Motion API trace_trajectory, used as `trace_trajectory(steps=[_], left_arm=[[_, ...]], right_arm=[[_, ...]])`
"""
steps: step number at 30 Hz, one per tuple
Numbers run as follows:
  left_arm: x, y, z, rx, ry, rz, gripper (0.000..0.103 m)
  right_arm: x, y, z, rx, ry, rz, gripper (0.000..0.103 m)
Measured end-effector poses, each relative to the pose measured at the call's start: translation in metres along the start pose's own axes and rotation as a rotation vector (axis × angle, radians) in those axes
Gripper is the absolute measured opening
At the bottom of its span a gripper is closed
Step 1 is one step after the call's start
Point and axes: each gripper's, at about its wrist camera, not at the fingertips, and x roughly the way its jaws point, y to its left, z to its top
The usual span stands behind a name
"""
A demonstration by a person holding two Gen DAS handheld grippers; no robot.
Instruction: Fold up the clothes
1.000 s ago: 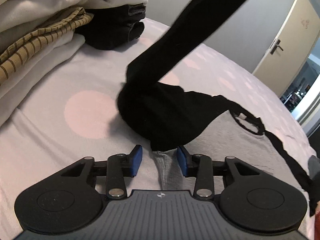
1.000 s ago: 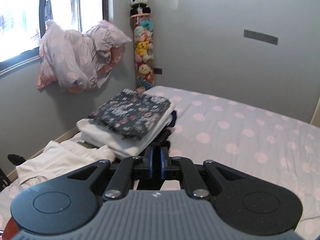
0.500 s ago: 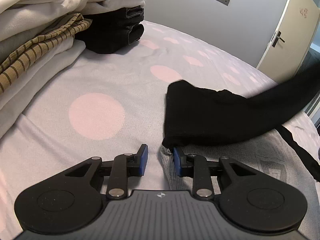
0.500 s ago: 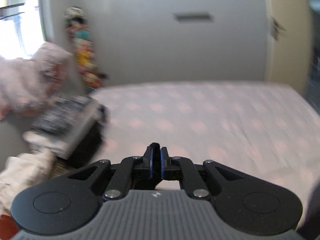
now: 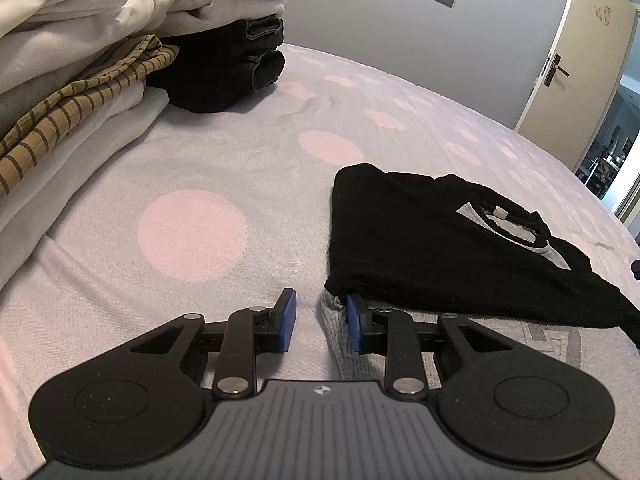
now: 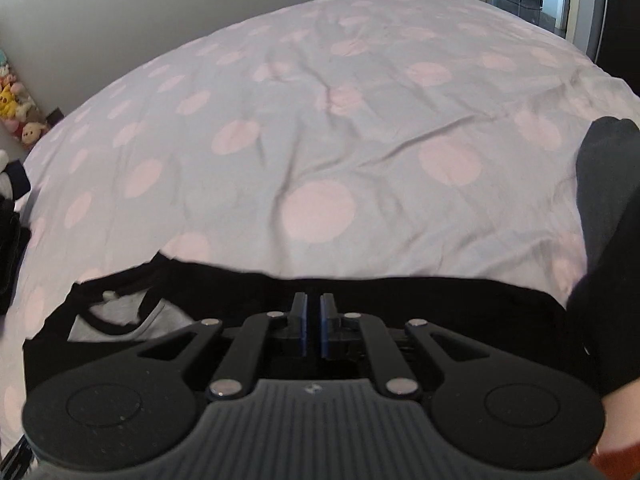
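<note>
Tongs: two (image 5: 318, 322) (image 6: 313, 326); one black-sleeved shirt (image 5: 420, 232)

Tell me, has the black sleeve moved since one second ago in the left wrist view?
Yes. The black sleeve was up in the air toward the wall; now it lies folded flat across the grey shirt, right of the large pink dot.

Free room, as I see it: open dotted bedsheet (image 5: 224, 160) ahead and left of my left gripper (image 5: 318, 322); wide bare sheet beyond my right gripper (image 6: 313, 328), whose jaws are opening.

Obstacles: stacked folded laundry (image 5: 100, 48) along the left edge; black jeans pile (image 5: 228, 68) behind it; black-and-grey shirt (image 5: 432, 240) spread right, touching my left gripper's right pad; dark sleeve (image 6: 612, 240) at right.
</note>
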Motion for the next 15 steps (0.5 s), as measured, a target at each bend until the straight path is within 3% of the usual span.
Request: trace_trajectory(steps=[4,9,10,12,15], left_arm=[[0.000,0.001,0.000,-0.005,-0.001,-0.002,0.032],[-0.001,0.000,-0.001,-0.003,-0.005,0.001,0.032],[-0.001,-0.001,-0.001,-0.004,-0.006,0.002,0.032],[-0.001,-0.001,-0.001,-0.003,-0.006,0.004,0.032],[-0.002,-0.001,-0.002,0.003,-0.007,0.005,0.032]], right_arm=[[-0.003,-0.012,-0.010,0.031,-0.004,0.047,0.014],[-0.003,-0.021,-0.042,0.054,0.067,0.124,0.016],[0.000,-0.022,-0.046,0.069,0.079,0.135,0.020],[0.009,-0.023,-0.052,0.098,0.093,0.141,0.027],[0.023,-0.023,-0.055,0.146,0.100,0.125,0.027]])
